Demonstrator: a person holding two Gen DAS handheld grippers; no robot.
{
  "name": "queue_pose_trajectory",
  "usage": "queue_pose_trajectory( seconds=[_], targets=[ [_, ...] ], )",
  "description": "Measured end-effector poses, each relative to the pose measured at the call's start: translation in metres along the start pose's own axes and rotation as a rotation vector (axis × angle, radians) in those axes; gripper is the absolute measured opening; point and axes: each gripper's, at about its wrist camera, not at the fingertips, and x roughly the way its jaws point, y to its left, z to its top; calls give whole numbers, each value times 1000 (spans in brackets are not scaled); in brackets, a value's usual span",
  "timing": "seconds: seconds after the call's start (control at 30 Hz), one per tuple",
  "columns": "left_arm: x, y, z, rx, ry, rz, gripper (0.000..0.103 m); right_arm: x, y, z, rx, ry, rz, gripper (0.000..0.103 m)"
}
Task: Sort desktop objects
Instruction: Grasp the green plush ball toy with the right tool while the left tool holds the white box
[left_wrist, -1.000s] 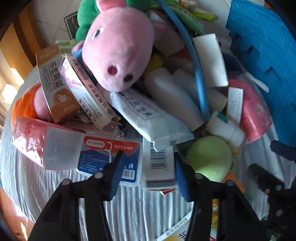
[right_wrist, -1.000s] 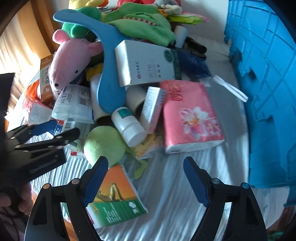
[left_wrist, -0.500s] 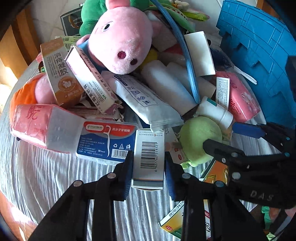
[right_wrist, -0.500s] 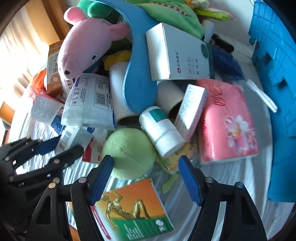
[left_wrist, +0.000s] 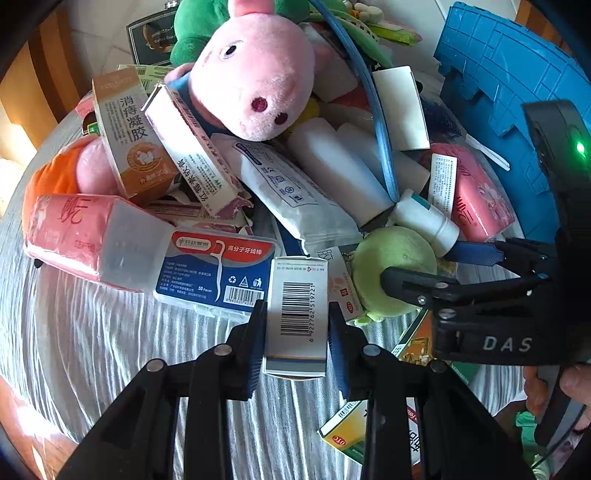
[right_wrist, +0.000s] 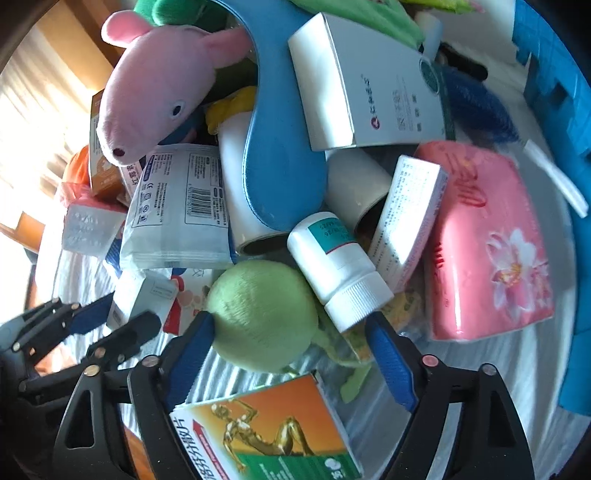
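My left gripper (left_wrist: 295, 325) is shut on a small white barcode box (left_wrist: 297, 314), held at the near edge of the pile; it also shows in the right wrist view (right_wrist: 142, 297). My right gripper (right_wrist: 288, 339) is open, its fingers either side of a green plush ball (right_wrist: 260, 314) and a white pill bottle (right_wrist: 338, 269); the left finger touches the ball. In the left wrist view the right gripper (left_wrist: 436, 266) reaches in from the right over the ball (left_wrist: 391, 264). An orange and green box (right_wrist: 266, 432) lies under the right gripper.
The pile on the striped cloth (left_wrist: 92, 350) holds a pink pig plush (left_wrist: 255, 70), a floss box (left_wrist: 218, 273), pink tissue packs (right_wrist: 487, 236), a white box (right_wrist: 369, 81) and a blue curved handle (right_wrist: 280, 158). A blue crate (left_wrist: 517, 74) stands at the right.
My left gripper closed on the barcode box and drew it back from the pile. My right gripper moved forward until its fingers came around the green ball and bottle.
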Motion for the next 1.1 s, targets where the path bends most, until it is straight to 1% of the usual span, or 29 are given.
queue_pose_trajectory(
  seconds=[0.07, 0.1, 0.13, 0.17, 0.2, 0.27, 0.37, 0.5, 0.53, 0.67, 0.7, 0.77, 0.8, 0.83, 0.87, 0.9, 1.0, 1.1],
  targets=[
    [-2, -2, -3, 1, -2, 6, 31, 0, 7, 0, -24, -8, -7, 78],
    [-1, -6, -1, -2, -3, 8, 31, -2, 8, -1, -27, -13, -6, 71],
    [-3, -6, -1, -3, -7, 9, 31, -6, 10, -2, -26, -20, -1, 60],
    [-5, -7, -1, -3, -12, 9, 30, -9, 11, -3, -27, -26, 0, 55],
    [-9, -6, -1, -4, -20, 11, 30, -14, 12, -5, -30, -35, 8, 42],
    [-14, -4, -1, -6, -32, 16, 30, -23, 14, -6, -53, -44, -24, 41],
    [-19, -2, 0, -10, -32, 25, 30, -29, 12, -8, -52, -43, -13, 35],
    [-20, 2, -4, -11, -21, 28, 30, -33, 10, -9, -53, -29, -32, 28],
    [-14, -6, -3, -13, -19, 27, 30, -29, 19, -8, -54, -27, -32, 28],
    [-11, -5, -12, -19, -10, 36, 30, -20, 4, -17, -51, -21, -20, 32],
    [-9, -3, -13, -23, -4, 37, 30, -19, 4, -15, -46, -23, -14, 35],
    [-6, -2, -15, -25, 2, 37, 30, -15, 7, -16, -47, -8, -9, 48],
    [-5, -2, -15, -25, 5, 38, 30, -11, 9, -15, -52, 0, -11, 61],
    [-4, -1, -16, -27, 7, 38, 30, -6, 11, -14, -58, 10, -18, 64],
    [-3, 0, -16, -30, 7, 35, 30, -1, 12, -14, -63, 14, -35, 64],
    [-4, 1, -16, -32, 6, 32, 30, 3, 13, -14, -64, 8, -56, 60],
    [-8, 1, -15, -28, -4, 31, 30, -1, 16, -13, -67, -7, -68, 54],
    [-22, -1, -12, -24, -35, 23, 30, -19, 21, -14, -91, -48, -79, 53]
  ],
)
